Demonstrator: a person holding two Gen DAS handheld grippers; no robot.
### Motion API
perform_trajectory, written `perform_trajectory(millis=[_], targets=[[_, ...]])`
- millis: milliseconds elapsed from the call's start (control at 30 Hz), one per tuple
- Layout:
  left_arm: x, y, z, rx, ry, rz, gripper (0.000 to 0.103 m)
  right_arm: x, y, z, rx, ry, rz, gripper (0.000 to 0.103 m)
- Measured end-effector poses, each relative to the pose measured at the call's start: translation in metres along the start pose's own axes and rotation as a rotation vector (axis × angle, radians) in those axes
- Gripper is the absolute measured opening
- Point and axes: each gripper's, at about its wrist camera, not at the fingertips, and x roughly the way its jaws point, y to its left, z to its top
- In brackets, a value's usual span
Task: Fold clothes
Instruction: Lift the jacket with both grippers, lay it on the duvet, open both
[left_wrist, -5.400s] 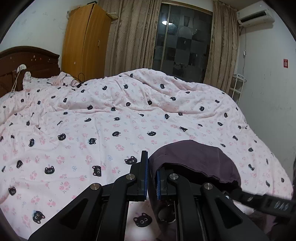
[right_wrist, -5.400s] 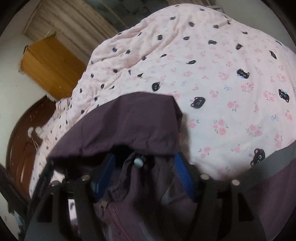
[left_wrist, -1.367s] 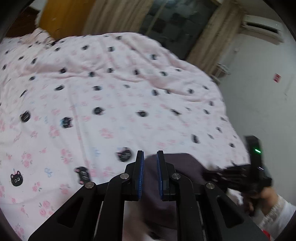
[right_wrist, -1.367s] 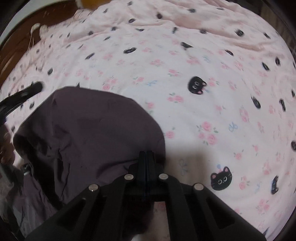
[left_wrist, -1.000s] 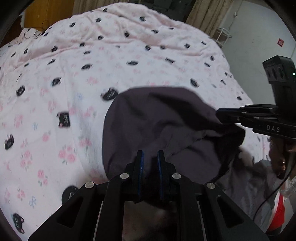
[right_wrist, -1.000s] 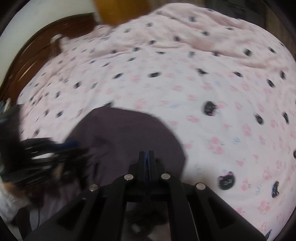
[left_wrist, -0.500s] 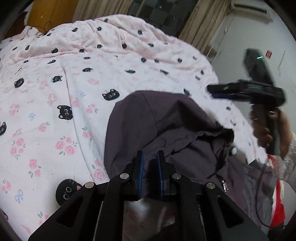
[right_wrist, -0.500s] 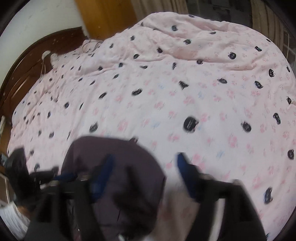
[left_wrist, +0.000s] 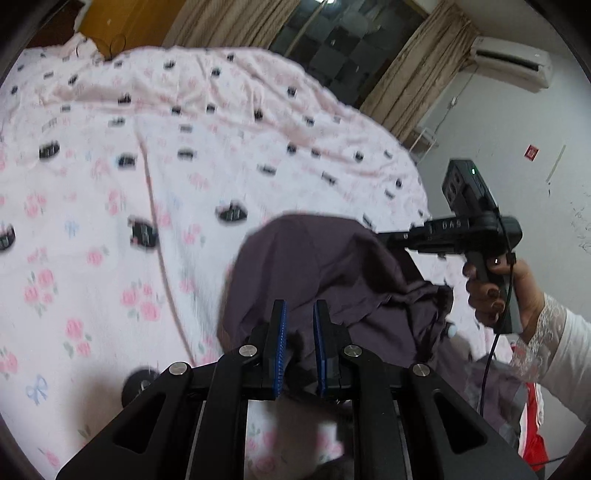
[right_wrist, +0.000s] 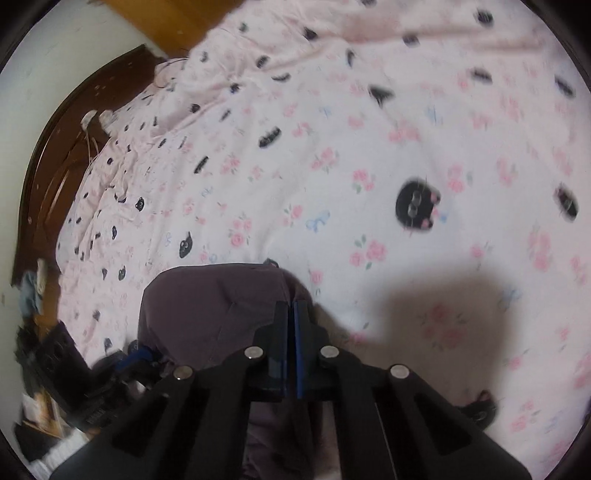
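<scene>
Right tongs (right_wrist: 290, 317) snapped together on purple jacket (left_wrist: 325, 266); left tongs (left_wrist: 299, 325) pinch it over pink bedspread (left_wrist: 147, 166)

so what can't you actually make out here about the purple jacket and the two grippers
- Purple jacket, left wrist view: lower part cut off behind the left gripper; its full shape is not visible.
- Right gripper, right wrist view: shut, but whether cloth is pinched is unclear.
- Right gripper's tips, left wrist view: hidden behind jacket folds.
- Bedspread: print motion-blurred.

Quilt (left_wrist: 155, 155) print motion-blurred; jacket (left_wrist: 332, 266) bottom cut off.
</scene>
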Motion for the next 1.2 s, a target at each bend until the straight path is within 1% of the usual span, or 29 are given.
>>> perform_trajectory(millis=[33,67,133,200,233,267,300,367,433,467,500,533,600,633,700,767,800,833,867,900,933,967,1033,1100,1200], targets=[[0.0,-0.001,0.003,0.006,-0.013,0.014,0.018,-0.005,0.0,0.001,-0.001,-0.02,-0.007,0.003],[0.005,0.0,0.003,0.003,0.005,0.037,0.021,-0.011,-0.002,0.003,0.006,-0.041,-0.013,0.003],[0.017,0.003,0.003,-0.006,0.046,0.085,0.022,-0.018,-0.008,0.006,0.021,-0.064,-0.051,0.003],[0.032,0.008,-0.001,-0.021,0.113,0.1,0.022,-0.013,-0.011,0.005,0.022,-0.04,-0.1,0.003],[0.033,0.008,-0.002,-0.02,0.123,0.103,0.022,-0.009,-0.013,0.005,0.025,-0.02,-0.122,0.007],[0.034,0.008,-0.002,-0.018,0.124,0.105,0.022,-0.007,-0.015,0.004,0.029,-0.011,-0.14,0.017],[0.034,0.008,-0.001,-0.015,0.124,0.106,0.022,-0.007,-0.015,0.003,0.03,-0.012,-0.158,0.021],[0.032,0.008,-0.002,-0.018,0.113,0.1,0.022,-0.017,-0.01,0.0,0.01,-0.06,-0.201,0.025],[0.027,0.009,-0.001,-0.019,0.089,0.091,0.022,-0.039,0.002,-0.006,-0.035,-0.148,-0.222,0.026],[0.025,0.009,-0.001,-0.019,0.077,0.086,0.022,-0.052,0.011,-0.01,-0.071,-0.193,-0.216,0.026],[0.024,0.008,-0.001,-0.019,0.072,0.085,0.022,-0.062,0.02,-0.015,-0.112,-0.208,-0.192,0.026],[0.023,0.008,-0.001,-0.019,0.066,0.083,0.022,-0.068,0.027,-0.02,-0.15,-0.201,-0.161,0.026],[0.021,0.007,-0.001,-0.016,0.062,0.083,0.022,-0.071,0.043,-0.032,-0.221,-0.142,-0.089,0.026],[0.022,0.006,0.0,-0.014,0.062,0.085,0.022,-0.068,0.048,-0.04,-0.252,-0.108,-0.079,0.026],[0.023,0.005,0.0,-0.006,0.067,0.093,0.022,-0.061,0.057,-0.056,-0.306,-0.047,-0.085,0.025],[0.025,0.004,0.0,0.0,0.078,0.104,0.024,-0.053,0.057,-0.071,-0.346,0.002,-0.113,0.025],[0.028,0.003,-0.001,0.004,0.095,0.116,0.024,-0.046,0.053,-0.077,-0.35,0.028,-0.136,0.025],[0.032,0.003,-0.001,0.007,0.113,0.128,0.024,-0.04,0.047,-0.083,-0.346,0.049,-0.174,0.022],[0.036,0.002,-0.002,0.011,0.132,0.141,0.024,-0.032,0.036,-0.087,-0.329,0.067,-0.225,0.021],[0.038,0.003,-0.003,0.012,0.146,0.148,0.024,-0.026,0.023,-0.09,-0.298,0.083,-0.256,0.021],[0.041,0.003,-0.003,0.013,0.154,0.153,0.024,-0.022,0.01,-0.092,-0.262,0.096,-0.27,0.028],[0.042,0.002,-0.003,0.019,0.159,0.16,0.024,-0.017,-0.004,-0.094,-0.226,0.108,-0.285,0.037],[0.04,-0.001,-0.004,0.03,0.153,0.164,0.024,-0.018,-0.017,-0.098,-0.184,0.101,-0.258,0.038],[0.033,-0.003,-0.003,0.035,0.125,0.154,0.024,-0.027,-0.012,-0.098,-0.198,0.08,-0.265,0.038],[0.005,-0.01,0.005,0.028,0.038,0.107,0.024,-0.045,0.007,-0.098,-0.255,0.034,-0.285,0.038]])
